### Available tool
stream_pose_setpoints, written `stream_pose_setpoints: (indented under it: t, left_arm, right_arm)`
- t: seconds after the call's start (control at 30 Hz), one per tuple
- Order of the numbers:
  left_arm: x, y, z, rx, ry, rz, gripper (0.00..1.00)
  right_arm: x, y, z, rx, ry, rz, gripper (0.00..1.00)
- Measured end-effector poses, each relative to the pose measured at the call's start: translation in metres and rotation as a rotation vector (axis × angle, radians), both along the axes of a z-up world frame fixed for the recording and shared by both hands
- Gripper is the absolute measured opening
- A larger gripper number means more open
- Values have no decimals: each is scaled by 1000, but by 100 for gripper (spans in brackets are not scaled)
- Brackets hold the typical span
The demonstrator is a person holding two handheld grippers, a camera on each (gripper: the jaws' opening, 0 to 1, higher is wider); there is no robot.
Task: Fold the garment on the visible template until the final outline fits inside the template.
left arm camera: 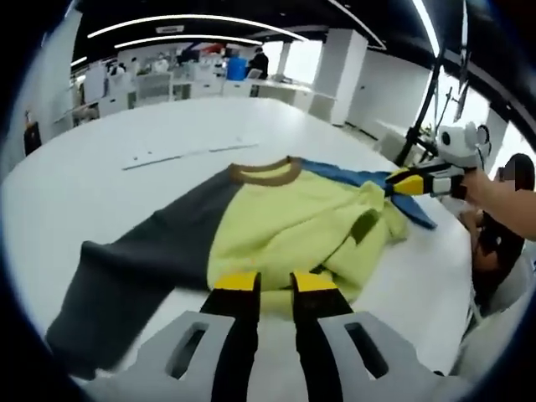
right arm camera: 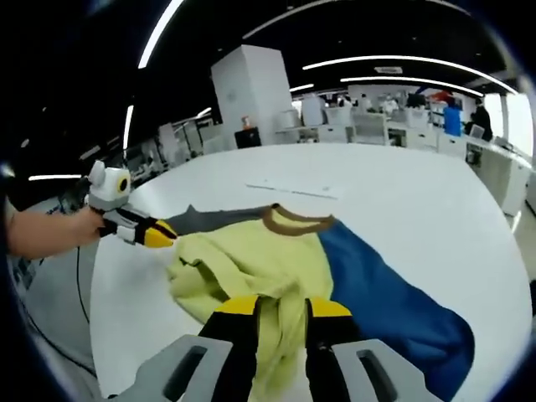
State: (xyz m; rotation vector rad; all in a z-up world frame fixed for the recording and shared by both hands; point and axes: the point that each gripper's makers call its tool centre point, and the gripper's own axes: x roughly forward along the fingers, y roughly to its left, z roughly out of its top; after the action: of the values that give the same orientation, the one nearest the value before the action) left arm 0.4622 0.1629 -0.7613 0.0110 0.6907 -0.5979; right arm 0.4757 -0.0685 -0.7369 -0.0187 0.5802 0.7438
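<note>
While the shirt (left arm camera: 285, 222) lies on the worktop (left arm camera: 167, 126), collar pointing away, its near hem is clamped by the right tongs (right arm camera: 279, 311); the left tongs (left arm camera: 275, 285), nearly closed, hover just short.

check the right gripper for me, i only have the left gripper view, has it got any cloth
Observer: In the right gripper view, yellow cloth of the garment runs up between the jaws of the right gripper.
Operator: and the blue sleeve, mine hides most of it
Observer: The blue sleeve lies spread out on the table, right of the yellow body.
</note>
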Motion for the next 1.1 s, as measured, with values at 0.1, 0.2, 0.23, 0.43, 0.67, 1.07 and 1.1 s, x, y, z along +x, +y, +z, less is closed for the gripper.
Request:
stream_pose_setpoints:
  t: [0.1,0.2,0.23,0.43,0.67,1.07,1.1]
  left_arm:
    - [1,5,-5,1,-3,9,23]
    - [1,4,-9,-4,0,-2,29]
    - [0,1,-9,-13,-1,-10,31]
    - [0,-11,-12,-22,5,-44,34]
    - [3,-10,-26,-29,48,-66,36]
    - [-3,-15,-23,-102,54,-93,15]
    - [-3,-15,-23,-108,57,-94,11]
  right_arm:
    - [-9,-2,-1,6,-3,5,17]
    - [-16,-5,-4,-3,-5,10,17]
    - [-19,-7,-5,-2,-4,10,16]
    - [-26,-14,-10,11,9,-6,15]
    - [-36,-12,-13,-1,5,14,14]
    - [-59,1,-34,-56,19,111,10]
    - [-59,0,-35,-56,23,109,10]
